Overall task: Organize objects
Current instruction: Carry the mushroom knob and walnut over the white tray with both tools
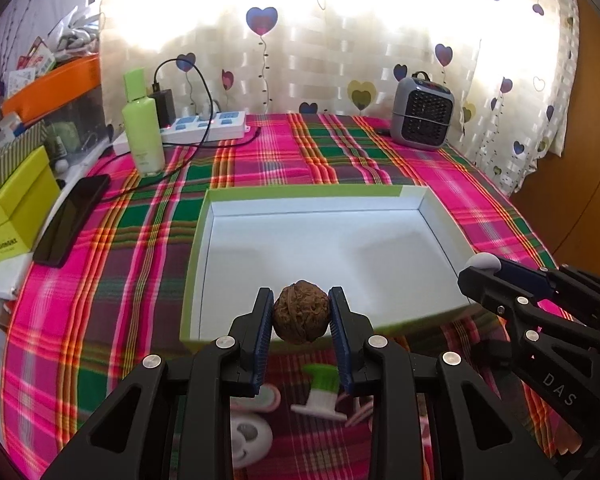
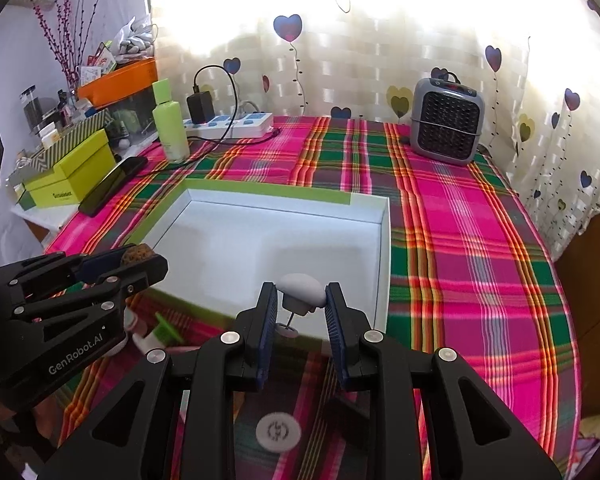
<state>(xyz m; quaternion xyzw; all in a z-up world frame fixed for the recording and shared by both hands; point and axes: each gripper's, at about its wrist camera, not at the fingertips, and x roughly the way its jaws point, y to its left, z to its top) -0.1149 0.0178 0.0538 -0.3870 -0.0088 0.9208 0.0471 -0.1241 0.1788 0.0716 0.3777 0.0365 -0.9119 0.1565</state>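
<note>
My left gripper (image 1: 301, 314) is shut on a brown walnut (image 1: 301, 312) and holds it over the near edge of an open white box with a green rim (image 1: 320, 194). My right gripper (image 2: 301, 304) is shut on a small white mushroom-shaped object (image 2: 303, 286) above the same box's near edge (image 2: 260, 194). The right gripper also shows in the left wrist view (image 1: 476, 274), at the box's right side. The left gripper also shows in the right wrist view (image 2: 140, 262), with the walnut (image 2: 137, 254) in it.
Small green-and-white items (image 1: 320, 394) and a white round piece (image 2: 278, 432) lie on the plaid cloth near the grippers. A green bottle (image 1: 142, 128), power strip (image 1: 204, 126), black phone (image 1: 70, 220), yellow-green box (image 1: 12, 216) and grey heater (image 1: 420, 114) stand farther back.
</note>
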